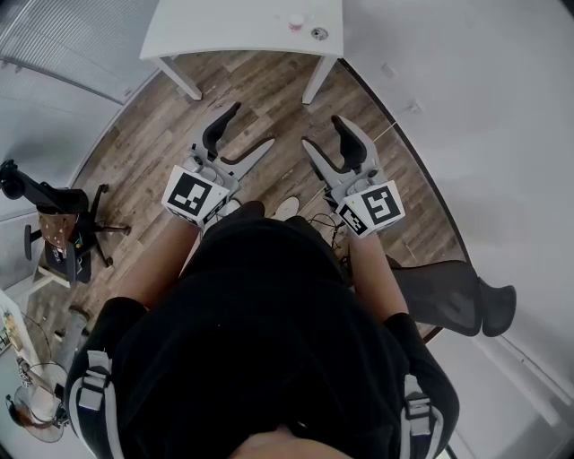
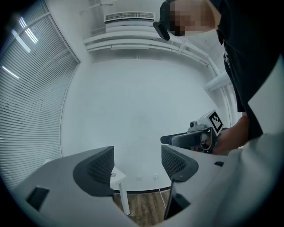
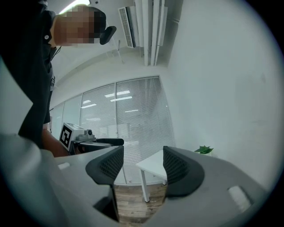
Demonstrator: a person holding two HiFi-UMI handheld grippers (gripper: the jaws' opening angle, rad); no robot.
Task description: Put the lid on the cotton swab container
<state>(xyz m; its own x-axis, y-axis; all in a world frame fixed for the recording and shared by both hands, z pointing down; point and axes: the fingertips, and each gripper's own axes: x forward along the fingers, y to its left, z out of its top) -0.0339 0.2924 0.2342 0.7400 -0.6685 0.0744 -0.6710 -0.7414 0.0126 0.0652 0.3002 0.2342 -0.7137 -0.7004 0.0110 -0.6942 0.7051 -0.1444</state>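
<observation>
Far ahead on the white table (image 1: 242, 27), in the head view, stand a small pinkish container (image 1: 296, 20) and a round grey lid (image 1: 319, 34) just to its right, apart from it. Both grippers are held in front of the person's body, above the wood floor and well short of the table. The left gripper (image 1: 254, 125) (image 2: 137, 166) is open with nothing between its jaws. The right gripper (image 1: 320, 131) (image 3: 143, 164) is open and empty too. Each gripper view catches the other gripper from the side and a corner of the table (image 3: 153, 164).
A black office chair (image 1: 54, 215) stands at the left, and another dark chair (image 1: 457, 296) sits close behind the person on the right. Window blinds (image 3: 128, 128) line one wall. A small green plant (image 3: 204, 150) shows near the table. A cable (image 1: 325, 224) lies on the floor.
</observation>
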